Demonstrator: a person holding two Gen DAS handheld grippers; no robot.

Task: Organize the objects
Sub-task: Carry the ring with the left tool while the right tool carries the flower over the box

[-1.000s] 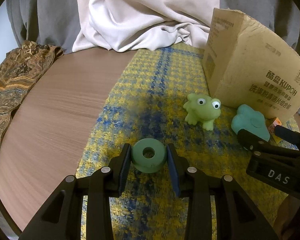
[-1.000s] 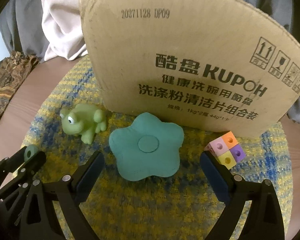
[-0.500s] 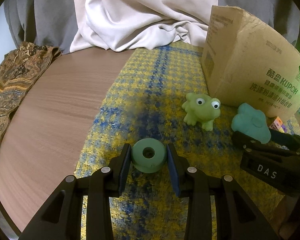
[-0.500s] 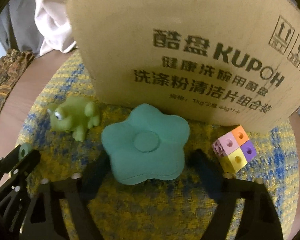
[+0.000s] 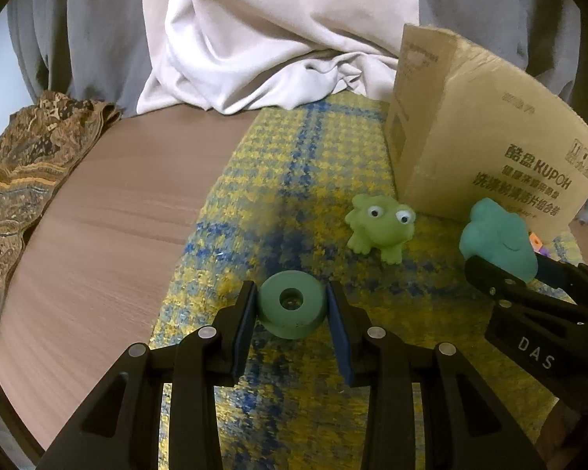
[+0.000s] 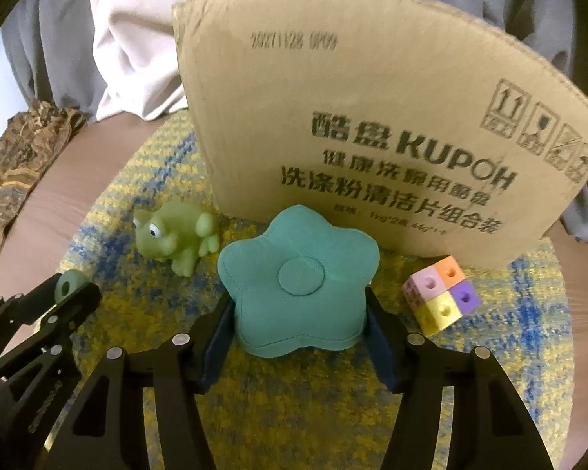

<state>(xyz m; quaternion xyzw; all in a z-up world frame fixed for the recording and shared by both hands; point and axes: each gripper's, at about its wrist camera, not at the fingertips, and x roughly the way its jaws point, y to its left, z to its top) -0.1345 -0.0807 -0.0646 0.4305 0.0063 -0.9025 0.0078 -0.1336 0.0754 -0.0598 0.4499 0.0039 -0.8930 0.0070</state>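
Note:
My left gripper [image 5: 291, 297] is shut on a dark green ring [image 5: 270, 309], held just above the yellow-and-blue mat [image 5: 286, 180]. In the right wrist view my right gripper [image 6: 298, 305] has its jaws closing on a teal flower-shaped cushion [image 6: 300, 274]. Both pads press its sides, and its front edge is tipped up. A light green toy frog [image 5: 380, 227] sits on the mat between the two grippers. A small block of pastel cubes [image 6: 441, 297] lies to the right of the cushion. A cardboard box [image 6: 372, 137] stands right behind them.
The mat covers the right part of a round wooden table [image 5: 109, 227]. A patterned brown cloth [image 5: 23, 164] hangs over its left edge. White and grey fabric [image 5: 274, 39] is piled along the back. The left gripper [image 6: 70, 293] shows at the lower left of the right wrist view.
My right gripper's jaws went from wide apart to pressing on the teal cushion, which now sits higher and tilted. The left gripper kept hold of the ring and stayed put.

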